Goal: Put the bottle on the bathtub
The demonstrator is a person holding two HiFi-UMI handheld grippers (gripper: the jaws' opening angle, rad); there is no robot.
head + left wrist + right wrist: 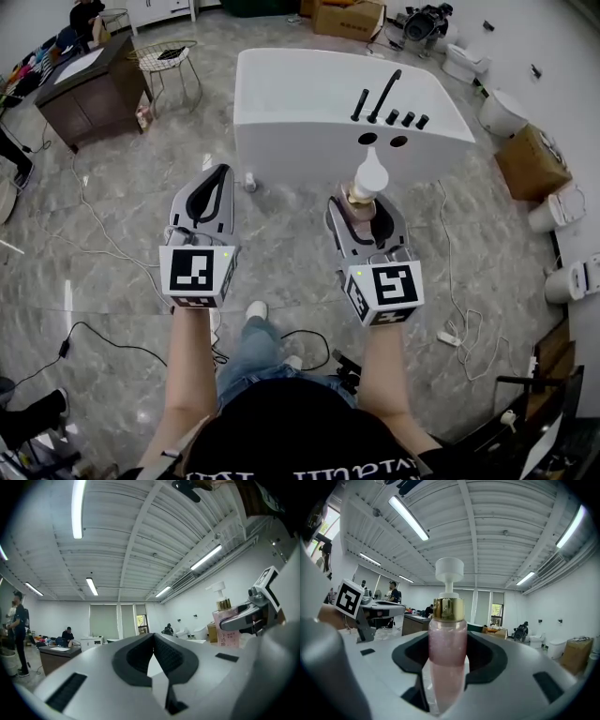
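Observation:
A pink pump bottle (368,183) with a gold collar and white pump head stands upright in my right gripper (361,208), which is shut on its body. The right gripper view shows this bottle (447,639) filling the gap of my right gripper (449,654). The white bathtub (300,155) stands on the floor just ahead, its black faucet (384,94) on the near right ledge. My left gripper (217,178) is held level beside the right one, shut with nothing in it (153,641). From the left gripper view the bottle (227,625) appears at the right.
A dark wooden cabinet (89,89) and a wire stool (169,61) stand at the back left. Cardboard boxes (530,159) and toilets (502,112) line the right wall. Cables (103,234) trail over the marble floor. A person (18,630) stands far left.

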